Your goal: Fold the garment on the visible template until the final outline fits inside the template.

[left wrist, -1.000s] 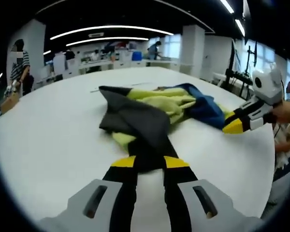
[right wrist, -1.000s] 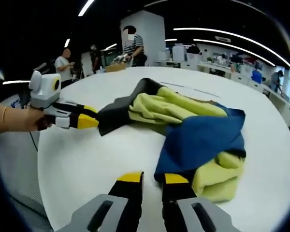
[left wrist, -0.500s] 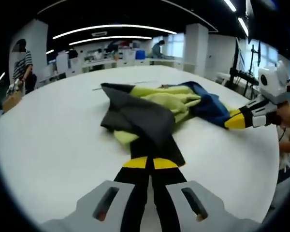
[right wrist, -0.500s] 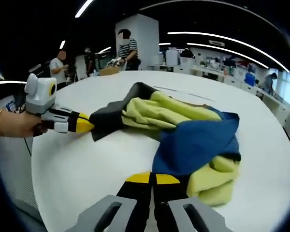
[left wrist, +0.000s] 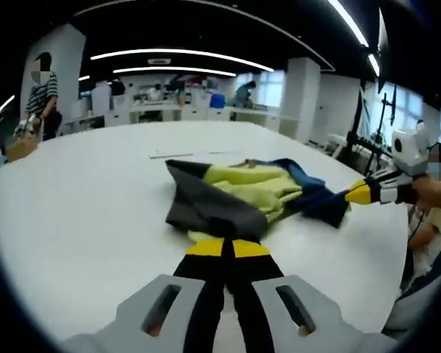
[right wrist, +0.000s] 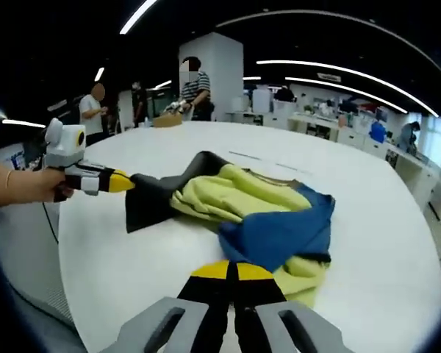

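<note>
Best done by lifting both held edges evenly and drawing them apart, so the bunched cloth opens flat before any fold is laid. Left tool [left wrist: 228, 246] clamped together on the dark grey part of the garment [left wrist: 242, 195] right at its tips; right tool [right wrist: 230, 271] clamped on the blue part directly ahead of its tips. Garment heaped in a crumpled mound on the white tabletop [left wrist: 73, 213], between the two tools: grey panel, yellow-green middle, blue end. Possibly a template outline beyond the mound, too faint to be sure of
</note>
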Available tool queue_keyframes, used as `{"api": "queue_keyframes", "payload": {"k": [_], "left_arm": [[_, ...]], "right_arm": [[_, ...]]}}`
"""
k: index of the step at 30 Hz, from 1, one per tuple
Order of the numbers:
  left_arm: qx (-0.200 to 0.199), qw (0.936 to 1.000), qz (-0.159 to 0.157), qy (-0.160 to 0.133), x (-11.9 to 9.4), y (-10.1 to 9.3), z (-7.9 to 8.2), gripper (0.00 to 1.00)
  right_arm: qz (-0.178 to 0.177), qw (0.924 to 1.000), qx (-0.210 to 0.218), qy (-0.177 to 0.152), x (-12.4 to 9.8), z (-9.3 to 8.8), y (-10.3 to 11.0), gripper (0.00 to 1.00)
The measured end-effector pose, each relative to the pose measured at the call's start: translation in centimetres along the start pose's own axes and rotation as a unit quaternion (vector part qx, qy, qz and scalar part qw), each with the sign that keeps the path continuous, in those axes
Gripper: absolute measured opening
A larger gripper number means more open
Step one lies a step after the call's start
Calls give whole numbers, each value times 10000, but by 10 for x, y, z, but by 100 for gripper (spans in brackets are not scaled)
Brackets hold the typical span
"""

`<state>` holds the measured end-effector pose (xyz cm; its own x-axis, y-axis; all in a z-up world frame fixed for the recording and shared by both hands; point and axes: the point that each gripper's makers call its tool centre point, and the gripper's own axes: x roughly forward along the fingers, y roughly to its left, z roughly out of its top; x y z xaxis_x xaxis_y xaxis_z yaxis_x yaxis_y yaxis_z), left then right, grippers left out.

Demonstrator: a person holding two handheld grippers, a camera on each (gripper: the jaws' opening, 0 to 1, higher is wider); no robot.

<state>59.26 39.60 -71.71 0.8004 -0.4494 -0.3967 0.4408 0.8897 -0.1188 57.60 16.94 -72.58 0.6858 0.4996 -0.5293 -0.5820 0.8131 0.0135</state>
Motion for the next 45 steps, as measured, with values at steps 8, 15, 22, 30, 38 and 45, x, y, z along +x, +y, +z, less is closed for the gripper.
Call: {"api": "queue_keyframes", "payload": {"k": [8, 15, 22, 30, 38, 45], "left_arm": [[-42, 9997, 174, -164, -21, 13, 22, 0], [77, 9984, 522, -186, -40, 34, 32, 0], [61, 9960, 895, -5, -50, 62, 22, 0], [142, 9914, 1280, 213, -53, 101, 13, 0], [366, 9863, 1526, 504, -52, 135, 7, 0], [454, 9802, 1760, 784, -47, 155, -5, 0]], "right_arm": [[65, 9999, 155, -29, -19, 10, -13, 0], [5, 9994, 344, -33, -34, 15, -30, 0], [-148, 9993, 329, 36, -50, 8, -53, 0], [-409, 9983, 400, 68, -69, 9, -85, 0], [-589, 9975, 338, 215, -76, 10, -108, 0], [-780, 9960, 240, 354, -82, 10, -126, 0]]}}
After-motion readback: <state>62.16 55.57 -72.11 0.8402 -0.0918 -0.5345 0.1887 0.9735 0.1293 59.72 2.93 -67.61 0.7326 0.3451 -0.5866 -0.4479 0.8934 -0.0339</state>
